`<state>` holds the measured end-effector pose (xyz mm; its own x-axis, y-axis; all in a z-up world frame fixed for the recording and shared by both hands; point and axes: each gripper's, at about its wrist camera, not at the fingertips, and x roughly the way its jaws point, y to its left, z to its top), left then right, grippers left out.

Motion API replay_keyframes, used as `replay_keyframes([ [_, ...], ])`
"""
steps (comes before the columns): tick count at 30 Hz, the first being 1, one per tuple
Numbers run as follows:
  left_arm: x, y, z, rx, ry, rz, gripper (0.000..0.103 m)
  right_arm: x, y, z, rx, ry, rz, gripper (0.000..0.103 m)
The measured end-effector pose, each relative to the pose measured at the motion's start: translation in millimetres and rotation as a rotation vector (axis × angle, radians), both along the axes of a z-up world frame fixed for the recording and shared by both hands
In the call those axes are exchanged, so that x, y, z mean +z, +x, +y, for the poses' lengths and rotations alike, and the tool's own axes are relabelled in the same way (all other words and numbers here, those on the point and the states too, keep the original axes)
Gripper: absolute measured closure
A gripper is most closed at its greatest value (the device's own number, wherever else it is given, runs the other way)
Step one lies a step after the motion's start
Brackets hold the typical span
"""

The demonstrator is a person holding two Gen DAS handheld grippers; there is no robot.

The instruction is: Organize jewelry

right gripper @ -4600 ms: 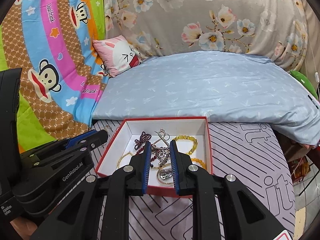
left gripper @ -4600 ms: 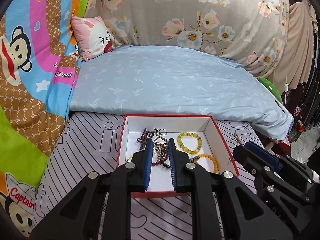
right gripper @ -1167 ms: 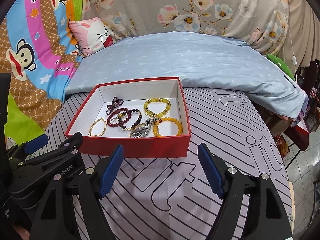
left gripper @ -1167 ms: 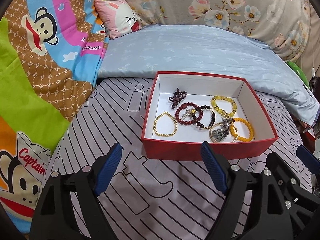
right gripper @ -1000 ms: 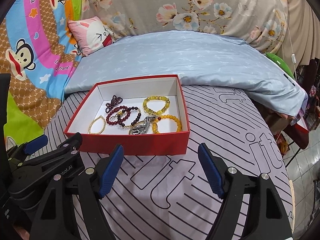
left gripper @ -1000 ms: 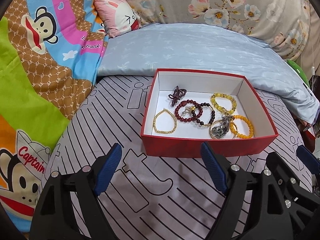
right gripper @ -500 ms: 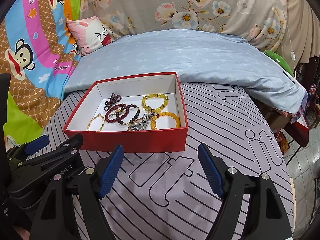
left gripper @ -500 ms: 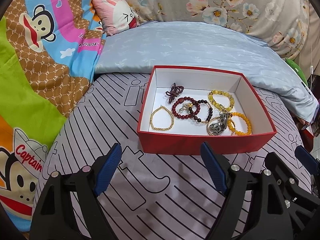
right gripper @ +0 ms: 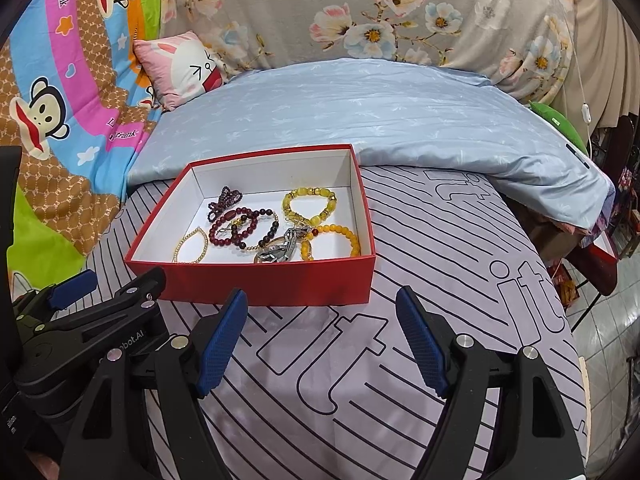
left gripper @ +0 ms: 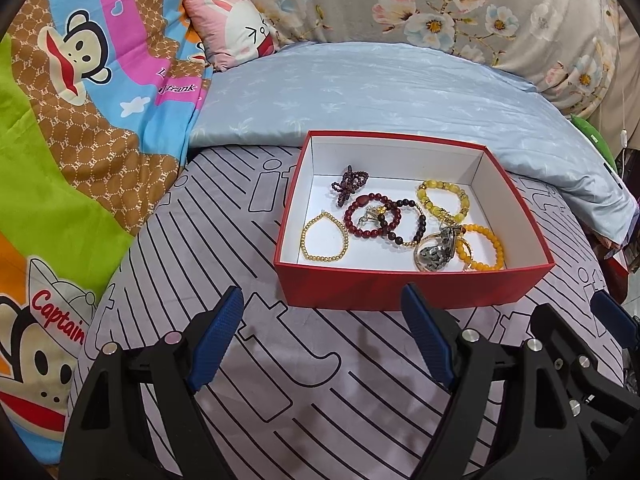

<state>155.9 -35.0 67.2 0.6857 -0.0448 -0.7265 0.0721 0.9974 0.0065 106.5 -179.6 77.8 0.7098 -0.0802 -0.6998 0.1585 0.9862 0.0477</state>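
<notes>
A red box with a white inside sits on the striped grey sheet; it also shows in the right wrist view. Inside lie several bead bracelets: a gold one, a dark red one, a yellow one, an orange one, and a silver pendant. My left gripper is open and empty, just in front of the box. My right gripper is open and empty, also in front of the box, with the left gripper at its left.
A light blue duvet lies behind the box. A colourful cartoon blanket is on the left, with a pink pillow. The bed edge drops off at the right, with floor beyond.
Earlier both grippers were shut inside the box over the jewelry. They have since opened and drawn back out of the box. In the last second both views shifted only slightly.
</notes>
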Motion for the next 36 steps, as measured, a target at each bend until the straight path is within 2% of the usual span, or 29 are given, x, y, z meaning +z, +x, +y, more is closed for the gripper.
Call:
replay_keyframes([
  [36,1.9,-2.5,1.0,0.002,0.005,-0.010,0.026,0.3,0.4,-2.1,-0.002,0.004,-0.004,0.029],
])
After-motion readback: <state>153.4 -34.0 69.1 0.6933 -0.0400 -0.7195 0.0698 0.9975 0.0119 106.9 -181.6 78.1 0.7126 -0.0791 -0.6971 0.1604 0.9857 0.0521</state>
